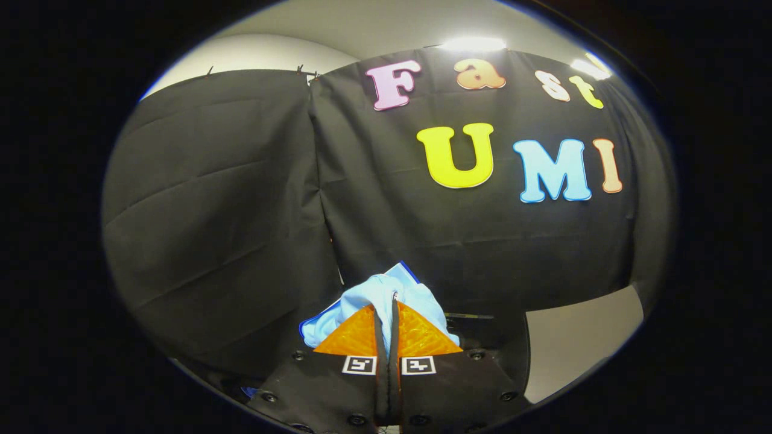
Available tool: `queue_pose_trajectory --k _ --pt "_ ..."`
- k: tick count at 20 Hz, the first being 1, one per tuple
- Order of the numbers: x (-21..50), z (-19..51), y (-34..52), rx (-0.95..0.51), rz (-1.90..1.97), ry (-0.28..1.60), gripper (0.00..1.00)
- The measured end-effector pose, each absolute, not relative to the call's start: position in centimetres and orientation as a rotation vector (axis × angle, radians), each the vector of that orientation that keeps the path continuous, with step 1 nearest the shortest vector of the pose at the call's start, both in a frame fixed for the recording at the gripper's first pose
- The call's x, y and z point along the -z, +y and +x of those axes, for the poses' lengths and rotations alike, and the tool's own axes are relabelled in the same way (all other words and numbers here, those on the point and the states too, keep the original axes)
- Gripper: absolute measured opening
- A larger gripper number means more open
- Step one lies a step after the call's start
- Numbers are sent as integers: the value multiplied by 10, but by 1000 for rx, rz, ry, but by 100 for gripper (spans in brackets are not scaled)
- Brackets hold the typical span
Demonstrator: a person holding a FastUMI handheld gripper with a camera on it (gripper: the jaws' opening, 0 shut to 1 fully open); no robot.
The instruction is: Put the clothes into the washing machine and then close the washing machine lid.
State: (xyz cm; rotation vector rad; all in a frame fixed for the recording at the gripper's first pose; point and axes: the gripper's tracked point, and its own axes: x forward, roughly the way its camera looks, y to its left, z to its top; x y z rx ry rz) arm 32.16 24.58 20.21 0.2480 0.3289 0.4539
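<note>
The gripper [386, 313] holds its two fingers pressed together on a light blue garment [386, 295], which bunches around and just beyond the fingertips, lifted in front of the black cloth wall [241, 199]. What lies below the garment is too dark to tell.

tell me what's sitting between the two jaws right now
In the gripper view, a fold of the light blue cloth is pinched between the jaws of the gripper, which are closed on it; the rest bunches just ahead of them.
</note>
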Motion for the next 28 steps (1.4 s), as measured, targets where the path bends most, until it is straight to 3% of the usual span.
queue_pose_trajectory --k 28 --pt "12 363 302 -386 227 514 1"
